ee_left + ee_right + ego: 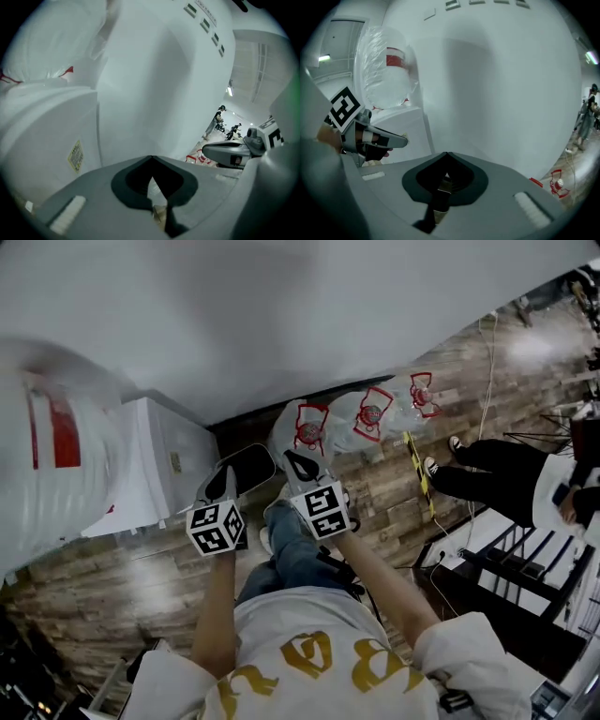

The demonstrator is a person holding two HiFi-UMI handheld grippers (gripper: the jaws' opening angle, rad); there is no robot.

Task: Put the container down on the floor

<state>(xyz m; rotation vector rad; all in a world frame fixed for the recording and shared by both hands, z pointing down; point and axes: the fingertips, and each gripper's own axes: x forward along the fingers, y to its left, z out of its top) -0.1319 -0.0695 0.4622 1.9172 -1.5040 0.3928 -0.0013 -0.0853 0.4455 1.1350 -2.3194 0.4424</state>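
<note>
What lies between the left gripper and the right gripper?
In the head view, the person's blue-jeans leg shows between the left gripper and the right gripper, over the brown wooden floor.

Wood-grain floor planks carry a dull sheen below a smooth, matt white wall. Crinkled clear plastic film wraps the container; the left gripper and right gripper are matt grey plastic, smooth-faced.

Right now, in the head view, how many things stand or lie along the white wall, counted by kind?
Clear bags with red print: 3
White cabinet: 1
Plastic-wrapped bundle: 1
Total: 5
</note>
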